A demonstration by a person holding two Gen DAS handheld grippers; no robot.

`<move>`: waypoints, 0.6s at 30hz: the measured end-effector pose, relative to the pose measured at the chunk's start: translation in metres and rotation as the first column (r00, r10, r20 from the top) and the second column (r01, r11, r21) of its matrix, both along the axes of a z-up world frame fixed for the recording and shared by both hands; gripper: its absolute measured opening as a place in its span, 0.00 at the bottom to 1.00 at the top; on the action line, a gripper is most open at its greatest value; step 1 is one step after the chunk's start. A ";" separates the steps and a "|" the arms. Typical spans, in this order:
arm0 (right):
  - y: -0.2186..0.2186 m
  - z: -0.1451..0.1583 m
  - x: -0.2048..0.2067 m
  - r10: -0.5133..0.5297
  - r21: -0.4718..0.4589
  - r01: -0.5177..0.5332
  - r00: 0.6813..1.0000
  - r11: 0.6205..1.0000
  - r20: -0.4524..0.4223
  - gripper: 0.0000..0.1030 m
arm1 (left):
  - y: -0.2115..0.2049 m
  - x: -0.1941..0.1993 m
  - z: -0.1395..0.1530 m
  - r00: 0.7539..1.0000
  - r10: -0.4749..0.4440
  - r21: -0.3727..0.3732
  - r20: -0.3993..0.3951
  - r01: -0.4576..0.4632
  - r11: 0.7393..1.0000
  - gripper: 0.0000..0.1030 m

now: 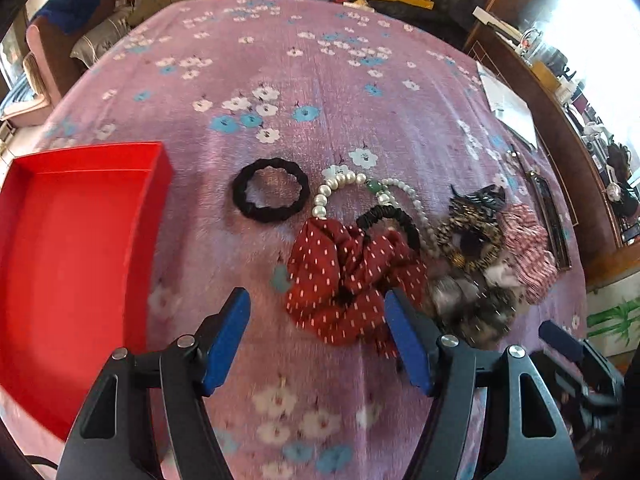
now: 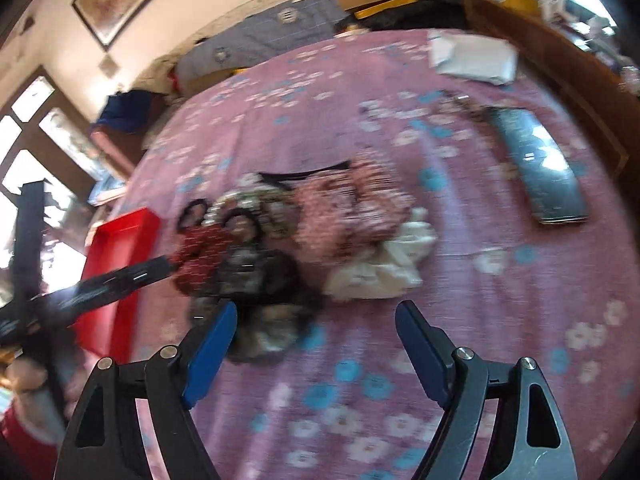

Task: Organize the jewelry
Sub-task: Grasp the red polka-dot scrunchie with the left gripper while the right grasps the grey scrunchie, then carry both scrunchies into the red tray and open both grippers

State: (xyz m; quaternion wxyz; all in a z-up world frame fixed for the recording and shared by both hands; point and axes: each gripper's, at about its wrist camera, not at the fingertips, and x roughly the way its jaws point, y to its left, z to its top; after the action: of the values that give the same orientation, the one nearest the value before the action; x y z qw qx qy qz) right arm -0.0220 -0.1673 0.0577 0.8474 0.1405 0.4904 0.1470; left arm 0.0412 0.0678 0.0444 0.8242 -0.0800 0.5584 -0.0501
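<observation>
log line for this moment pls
left gripper open over red scrunchie | right gripper open, empty | red tray empty

Glossy pearl necklace (image 1: 340, 188), matt cloth red scrunchie (image 1: 344, 280)

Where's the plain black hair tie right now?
In the left wrist view, the black hair tie lies alone on the pink bedspread, between the red tray on its left and the pearl strand on its right.

Right wrist view motion-blurred: accessory pile (image 2: 280, 236) indistinct. Red tray (image 1: 80, 248) cut by left edge. Grey-brown scrunchie (image 1: 472, 304) smeared, detail unclear.
</observation>
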 end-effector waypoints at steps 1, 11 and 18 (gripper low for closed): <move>0.004 -0.002 0.002 0.010 0.007 -0.010 1.000 1.000 -0.001 0.83 | -0.001 0.004 -0.005 1.000 -0.002 0.002 -0.009 0.002 1.000 0.67; 0.029 -0.022 0.023 0.059 0.053 -0.058 0.998 0.997 -0.031 0.75 | -0.008 0.014 -0.024 0.999 -0.004 0.006 -0.031 0.004 1.000 0.56; 0.047 -0.029 0.029 0.088 0.022 -0.087 0.995 0.996 -0.046 0.31 | -0.009 0.010 -0.019 0.999 -0.014 -0.007 -0.030 0.014 1.000 0.07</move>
State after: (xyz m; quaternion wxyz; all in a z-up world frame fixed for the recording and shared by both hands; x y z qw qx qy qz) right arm 0.0066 -0.1207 0.0287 0.8271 0.1311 0.5142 0.1855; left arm 0.0511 0.0589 0.0250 0.8150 -0.0797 0.5712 -0.0565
